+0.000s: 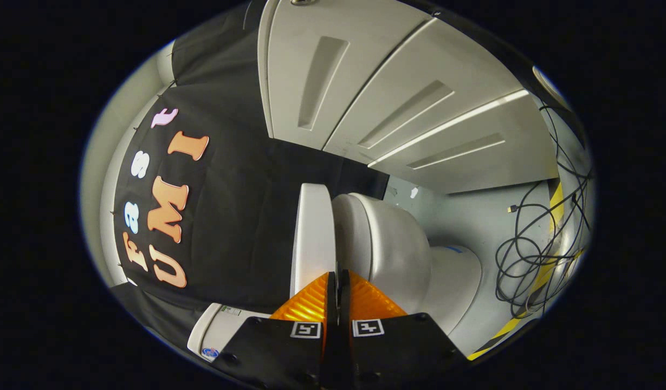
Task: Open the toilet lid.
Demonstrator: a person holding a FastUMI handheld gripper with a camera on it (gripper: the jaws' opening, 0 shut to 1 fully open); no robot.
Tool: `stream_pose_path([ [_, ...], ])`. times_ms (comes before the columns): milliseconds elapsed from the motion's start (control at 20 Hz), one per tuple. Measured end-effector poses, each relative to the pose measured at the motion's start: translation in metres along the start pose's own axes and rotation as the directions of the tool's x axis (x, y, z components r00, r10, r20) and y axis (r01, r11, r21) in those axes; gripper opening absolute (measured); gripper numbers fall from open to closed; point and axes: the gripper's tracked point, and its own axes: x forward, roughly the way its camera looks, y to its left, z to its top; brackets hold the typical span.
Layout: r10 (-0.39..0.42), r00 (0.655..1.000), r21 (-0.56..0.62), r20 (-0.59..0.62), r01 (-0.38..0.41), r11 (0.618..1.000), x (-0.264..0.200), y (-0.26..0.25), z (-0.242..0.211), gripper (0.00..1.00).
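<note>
The view is rolled on its side, so the scene is being read from the cistern [219,325] across to the cables [528,254]

1. Cistern: its corner is being seen just left of the fingers, against the black cloth wall [240,227].
2. Lid [312,233]: it is being held raised off the bowl [398,254], seen edge-on just ahead of the fingers. It appears close to fully open, tilted back toward the cistern.
3. Gripper [338,281]: the fingers are being pressed together with almost no gap, apparently pinching the lid's edge. Whether both fingers bear on it cannot be told. A pinch at the rim is judged to give leverage about the hinge.
4. Bowl: it is lying right of the lid, uncovered.
5. Cables: they are lying coiled on the floor [463,211], well apart from the bowl, clear of the lid's swing
</note>
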Motion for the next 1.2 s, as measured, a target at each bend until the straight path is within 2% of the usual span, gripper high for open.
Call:
stream_pose_path([
  [450,0.034,0.998,-0.128,0.046,-0.028,0.991,-0.001,0.069,0.008,0.08],
  [550,0.037,0.999,-0.19,0.032,-0.03,0.981,-0.005,0.089,0.003,0.07],
  [700,0.065,0.993,-0.292,0.103,-0.032,0.956,0.007,0.125,0.015,0.07],
  [900,0.089,0.991,-0.314,0.103,-0.053,0.948,0.0,0.157,0.003,0.07],
  [1200,0.1,0.991,-0.409,0.085,-0.057,0.911,-0.005,0.191,-0.011,0.07],
])
